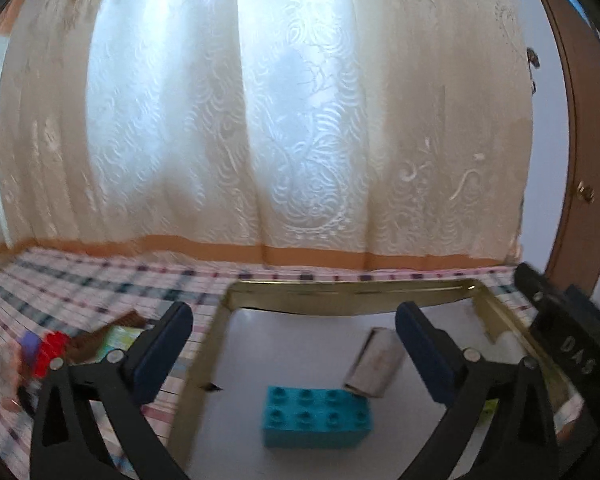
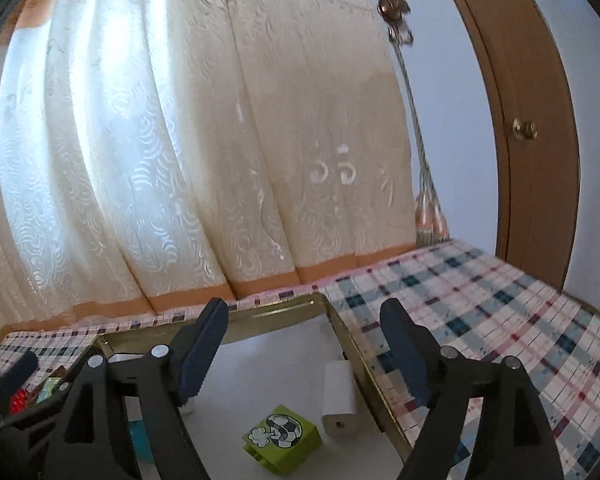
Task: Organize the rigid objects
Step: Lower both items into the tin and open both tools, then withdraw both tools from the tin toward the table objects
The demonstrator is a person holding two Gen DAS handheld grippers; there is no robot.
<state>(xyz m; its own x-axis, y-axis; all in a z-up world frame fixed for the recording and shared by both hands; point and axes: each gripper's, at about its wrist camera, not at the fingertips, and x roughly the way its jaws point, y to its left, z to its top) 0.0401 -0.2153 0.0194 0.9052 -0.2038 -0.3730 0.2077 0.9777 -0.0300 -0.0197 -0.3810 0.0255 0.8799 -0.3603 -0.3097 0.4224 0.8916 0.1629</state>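
A shallow tray with a gold rim point(image 1: 340, 286) and a white floor lies on the plaid tablecloth. In it lie a teal studded brick point(image 1: 316, 416) and a white charger block point(image 1: 374, 364). My left gripper point(image 1: 296, 344) hangs above the brick, open, with nothing between its fingers. In the right wrist view the tray's rim point(image 2: 268, 312) frames a green brick with a football picture point(image 2: 282, 438) and the same white charger point(image 2: 340, 398). My right gripper point(image 2: 304, 352) stands open above them, holding nothing. A sliver of the teal brick point(image 2: 140, 440) shows behind its left finger.
Left of the tray lies a small heap with a red brick point(image 1: 48, 354), a brown piece and a green card. A cream curtain point(image 1: 260, 120) hangs right behind the table. A brown door point(image 2: 532, 120) stands at the right. The plaid cloth point(image 2: 500, 320) stretches right of the tray.
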